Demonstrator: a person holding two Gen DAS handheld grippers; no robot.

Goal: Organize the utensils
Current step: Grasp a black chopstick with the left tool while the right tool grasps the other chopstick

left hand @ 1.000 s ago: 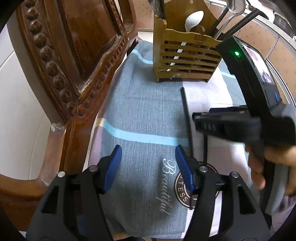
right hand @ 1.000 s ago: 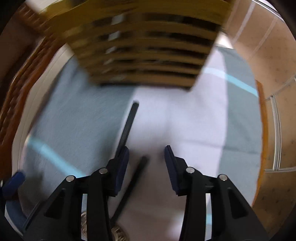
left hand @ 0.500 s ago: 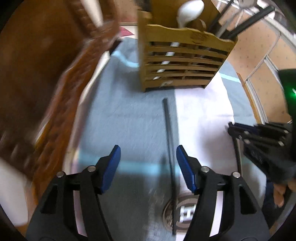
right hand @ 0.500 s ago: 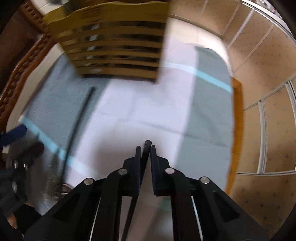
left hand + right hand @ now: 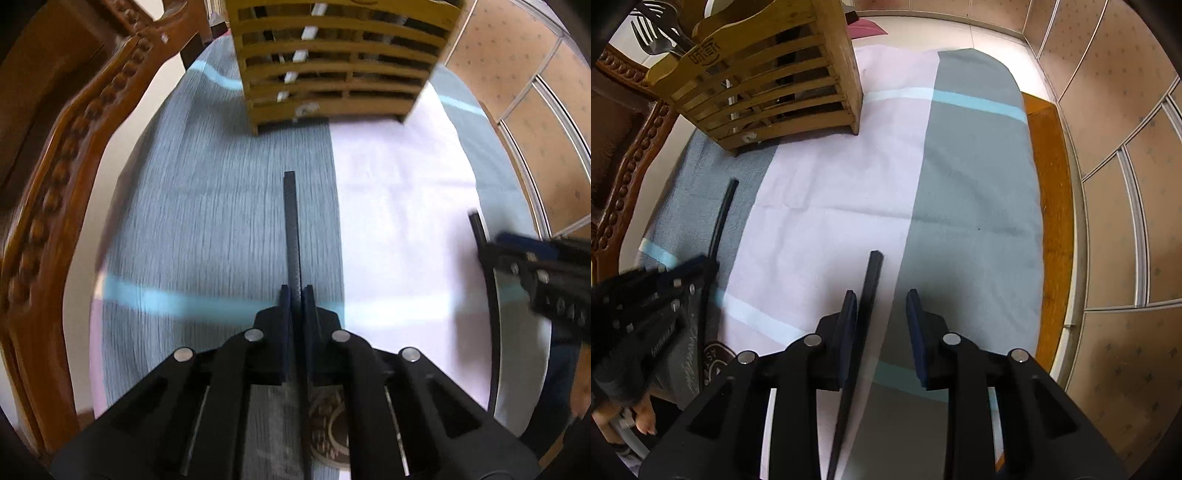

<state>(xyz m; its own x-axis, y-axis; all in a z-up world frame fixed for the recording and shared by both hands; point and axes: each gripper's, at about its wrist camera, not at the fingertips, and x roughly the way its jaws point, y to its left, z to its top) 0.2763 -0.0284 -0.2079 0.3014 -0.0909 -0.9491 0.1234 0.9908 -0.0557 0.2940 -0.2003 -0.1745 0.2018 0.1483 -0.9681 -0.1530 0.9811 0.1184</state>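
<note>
In the left wrist view my left gripper (image 5: 294, 291) is shut on a thin black chopstick (image 5: 291, 221). The stick points ahead toward a slatted wooden utensil holder (image 5: 332, 74). The right wrist view shows the same chopstick (image 5: 724, 210) beside the left gripper (image 5: 665, 291). My right gripper (image 5: 881, 295) is opening. A second black chopstick (image 5: 870, 280) lies between its jaws, close to the left pad (image 5: 849, 317), and the right pad stands clear of it. The right gripper (image 5: 532, 266) also shows at the right edge of the left view. The holder (image 5: 768, 85) carries forks (image 5: 650, 33).
A grey, white and blue-striped cloth (image 5: 960, 184) covers the table. A carved wooden chair back (image 5: 55, 184) rises along the left. The table's wooden edge (image 5: 1049, 184) and a panelled wall (image 5: 1126, 221) run along the right. A person's hand (image 5: 642, 421) grips the left tool.
My left gripper shifted over the first chopstick and shut on it. My right gripper closed on the second chopstick, carried it right, and has now spread its jaws again.
</note>
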